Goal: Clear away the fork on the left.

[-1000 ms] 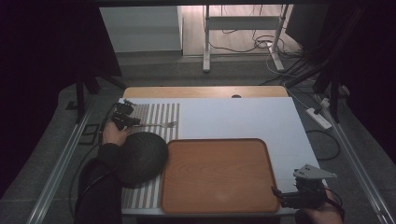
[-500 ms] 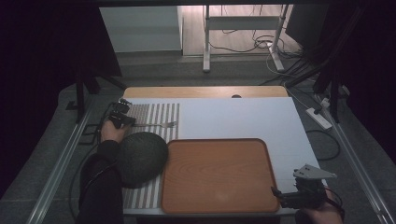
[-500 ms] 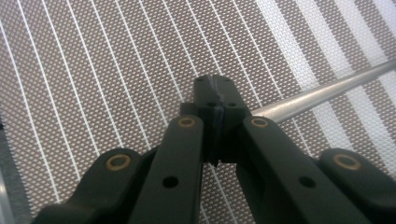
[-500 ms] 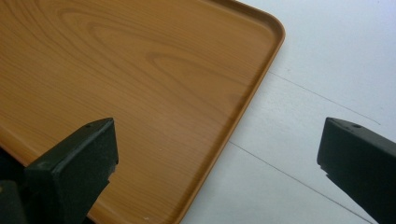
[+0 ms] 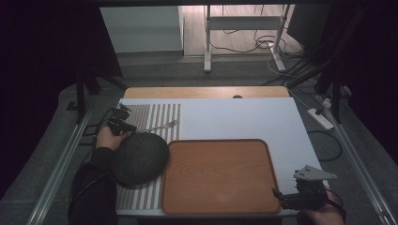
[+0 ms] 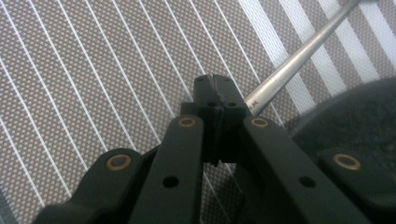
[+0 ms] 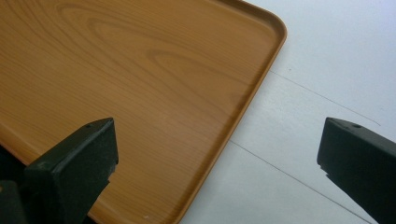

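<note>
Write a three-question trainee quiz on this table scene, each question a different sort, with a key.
1. True or false: the right gripper is open beside the wooden tray.
2. What does the left gripper grip?
A. the fork
B. the dark bowl
C. the striped placemat
3. Fill in: the bowl lies upside down on the ______.

Key: 1 true; 2 A; 3 striped placemat.

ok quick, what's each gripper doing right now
left gripper: tongs closed, clamped on the handle of the fork over the striped mat.
right gripper: tongs open, holding nothing, by the corner of the wooden tray.
</note>
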Tool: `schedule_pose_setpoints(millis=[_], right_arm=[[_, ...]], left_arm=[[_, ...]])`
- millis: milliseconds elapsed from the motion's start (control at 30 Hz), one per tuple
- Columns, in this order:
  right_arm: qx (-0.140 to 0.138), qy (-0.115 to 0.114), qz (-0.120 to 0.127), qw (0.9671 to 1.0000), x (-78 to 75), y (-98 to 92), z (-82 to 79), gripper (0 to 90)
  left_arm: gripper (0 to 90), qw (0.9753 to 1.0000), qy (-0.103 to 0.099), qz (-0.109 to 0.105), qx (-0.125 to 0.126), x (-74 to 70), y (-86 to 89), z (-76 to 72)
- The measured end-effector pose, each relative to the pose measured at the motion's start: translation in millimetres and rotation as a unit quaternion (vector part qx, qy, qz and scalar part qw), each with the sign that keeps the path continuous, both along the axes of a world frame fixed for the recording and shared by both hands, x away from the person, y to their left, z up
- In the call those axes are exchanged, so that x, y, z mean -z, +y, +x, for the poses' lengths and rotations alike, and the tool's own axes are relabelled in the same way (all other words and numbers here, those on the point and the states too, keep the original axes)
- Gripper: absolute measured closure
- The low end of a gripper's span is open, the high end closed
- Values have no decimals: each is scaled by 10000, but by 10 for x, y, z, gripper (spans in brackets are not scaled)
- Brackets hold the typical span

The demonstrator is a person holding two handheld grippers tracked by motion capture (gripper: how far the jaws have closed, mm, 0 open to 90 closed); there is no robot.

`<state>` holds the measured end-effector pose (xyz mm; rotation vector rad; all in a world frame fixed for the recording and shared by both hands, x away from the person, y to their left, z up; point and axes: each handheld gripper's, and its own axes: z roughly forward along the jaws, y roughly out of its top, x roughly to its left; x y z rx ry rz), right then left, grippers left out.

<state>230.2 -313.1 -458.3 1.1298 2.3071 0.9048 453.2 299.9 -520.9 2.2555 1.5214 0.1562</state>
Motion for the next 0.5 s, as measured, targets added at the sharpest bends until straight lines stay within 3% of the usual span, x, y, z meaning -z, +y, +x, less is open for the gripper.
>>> schedule_pose_setpoints(millis=[133,200,433,467,500], right_arm=[[-7,4,-28,10000,1,5,1,0],[-10,7,-33,10000,2,7,1,0],[-25,8,-44,10000,4,9,2,0],[-22,11,-41,10000,4,9,2,0],[-18,13,-38,10000,5,9,3,0]], left_arm=[[886,9997,174,-44,169,-15,-18,-37],[885,9994,201,-23,282,-19,-38,-46],[880,9992,215,15,332,-26,-46,-39],[819,9996,110,92,250,-39,-43,-29],[783,9997,75,22,219,-49,-33,-21]])
